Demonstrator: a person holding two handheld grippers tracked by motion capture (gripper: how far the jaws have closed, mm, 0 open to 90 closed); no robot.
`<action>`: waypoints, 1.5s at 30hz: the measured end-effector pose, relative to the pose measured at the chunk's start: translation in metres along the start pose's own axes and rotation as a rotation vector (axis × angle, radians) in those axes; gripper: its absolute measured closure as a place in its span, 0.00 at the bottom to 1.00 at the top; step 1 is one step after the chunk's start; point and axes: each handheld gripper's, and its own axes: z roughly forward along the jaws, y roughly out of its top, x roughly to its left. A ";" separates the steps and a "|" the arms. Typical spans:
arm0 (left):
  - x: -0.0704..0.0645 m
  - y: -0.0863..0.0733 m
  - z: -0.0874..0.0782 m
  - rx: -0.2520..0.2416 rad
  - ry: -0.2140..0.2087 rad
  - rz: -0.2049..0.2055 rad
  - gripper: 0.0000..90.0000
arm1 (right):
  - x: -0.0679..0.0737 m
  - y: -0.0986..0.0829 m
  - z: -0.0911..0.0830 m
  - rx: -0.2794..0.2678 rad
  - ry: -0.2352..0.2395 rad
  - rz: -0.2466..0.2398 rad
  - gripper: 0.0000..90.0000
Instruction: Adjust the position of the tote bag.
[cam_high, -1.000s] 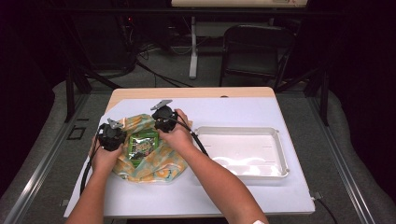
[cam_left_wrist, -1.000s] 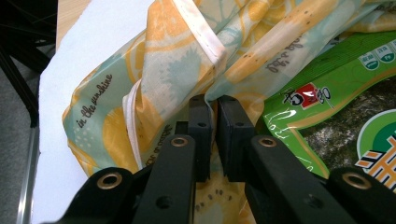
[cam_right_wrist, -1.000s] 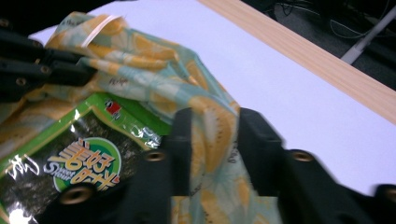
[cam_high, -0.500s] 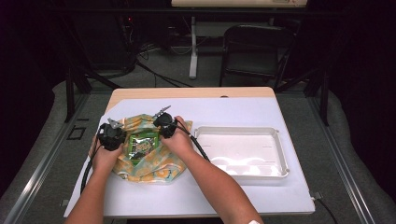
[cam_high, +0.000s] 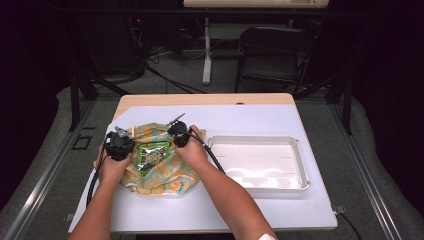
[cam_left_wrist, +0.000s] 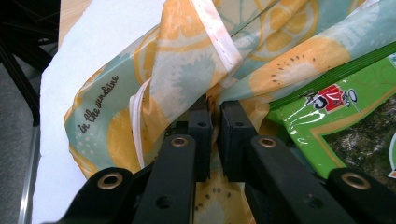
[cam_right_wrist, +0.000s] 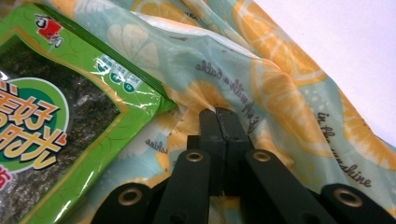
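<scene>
A crumpled bag (cam_high: 157, 167) of thin glossy fabric, printed with orange citrus slices on pale teal and trimmed in white, is seen at the lower left of the high view on the white table cover (cam_high: 280, 120). A green snack packet (cam_high: 151, 154) lies on its middle. A fold of the bag is pinched between the nearly closed jaws of the left gripper (cam_left_wrist: 214, 122). Another fold is clamped by the right gripper (cam_right_wrist: 218, 122), jaws pressed together. A white tray (cam_high: 300, 165) is seen to the right.
</scene>
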 end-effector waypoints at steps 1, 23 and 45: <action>0.000 0.000 0.000 0.000 0.001 0.000 0.95 | 0.000 0.000 0.001 0.001 0.000 0.003 1.00; 0.003 -0.005 0.008 0.023 -0.029 -0.035 0.97 | 0.000 -0.002 0.006 0.020 -0.009 0.022 1.00; 0.012 0.004 -0.030 -0.085 -0.122 -0.183 0.67 | 0.001 0.000 0.006 0.035 -0.019 0.016 1.00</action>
